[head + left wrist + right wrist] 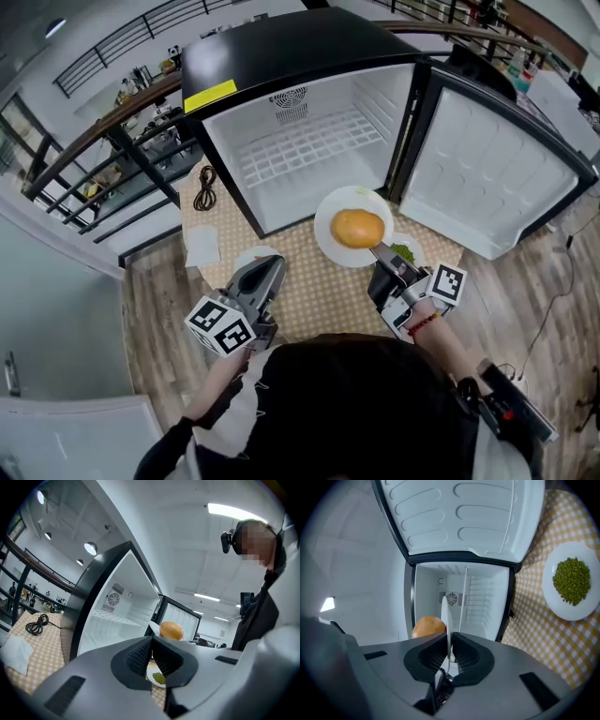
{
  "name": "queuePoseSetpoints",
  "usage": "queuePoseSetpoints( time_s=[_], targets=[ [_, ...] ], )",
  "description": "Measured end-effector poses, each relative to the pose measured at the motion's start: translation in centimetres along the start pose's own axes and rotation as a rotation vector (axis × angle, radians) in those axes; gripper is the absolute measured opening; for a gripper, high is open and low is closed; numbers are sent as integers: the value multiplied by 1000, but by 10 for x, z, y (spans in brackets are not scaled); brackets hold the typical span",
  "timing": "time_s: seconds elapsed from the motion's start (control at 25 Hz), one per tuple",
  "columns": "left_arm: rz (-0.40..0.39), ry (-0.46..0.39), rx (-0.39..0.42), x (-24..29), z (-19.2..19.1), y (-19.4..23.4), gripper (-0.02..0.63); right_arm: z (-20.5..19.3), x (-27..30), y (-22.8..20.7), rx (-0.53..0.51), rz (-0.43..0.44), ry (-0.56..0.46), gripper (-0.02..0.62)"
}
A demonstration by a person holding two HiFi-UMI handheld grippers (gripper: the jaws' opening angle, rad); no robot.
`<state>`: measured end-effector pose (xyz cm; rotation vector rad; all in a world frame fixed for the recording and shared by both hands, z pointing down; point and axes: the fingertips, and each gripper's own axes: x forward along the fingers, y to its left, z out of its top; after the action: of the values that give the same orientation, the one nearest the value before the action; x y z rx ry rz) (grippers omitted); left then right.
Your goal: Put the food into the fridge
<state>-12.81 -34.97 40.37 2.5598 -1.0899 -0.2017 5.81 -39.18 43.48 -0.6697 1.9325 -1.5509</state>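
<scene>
Holding the bun (357, 228) on its white plate (328, 208) at centre frame, right gripper (380, 249) fingers (433, 656) clamp the rim before the open fridge (309, 159). Nothing inside yet. Left gripper (265, 272) is closed and empty; the pea dish (562, 612) waits on the bench (309, 291).

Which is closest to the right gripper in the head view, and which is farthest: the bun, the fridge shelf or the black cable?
1. Bun, on the plate that the right gripper holds.
2. Shelf, inside the open fridge ahead.
3. Cable, on the table left of the fridge.
</scene>
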Motion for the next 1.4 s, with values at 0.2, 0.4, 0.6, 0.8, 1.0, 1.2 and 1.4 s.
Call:
queuePoseSetpoints(
  time_s=[0.2,0.4,0.6,0.8,1.0,1.2,1.4],
  targets=[
    [-14,7,2,12,8,13,14,24,20,-3,-11,-46,-25,29],
    [-24,33,12,19,7,25,14,43,37,-11,7,-106,-49,29],
    [-63,81,56,32,1,30,14,56,55,-12,24,-119,-74,29],
    [-117,104,87,40,-1,27,14,63,71,-12,26,-140,-84,29],
    [-174,119,94,47,-5,28,14,69,91,-13,-13,-177,-86,29],
    [-210,127,81,49,-4,32,14,68,113,-12,-77,-215,-68,29],
    [-246,156,101,49,-9,37,14,69,132,-17,-107,-249,-64,29]
  ],
)
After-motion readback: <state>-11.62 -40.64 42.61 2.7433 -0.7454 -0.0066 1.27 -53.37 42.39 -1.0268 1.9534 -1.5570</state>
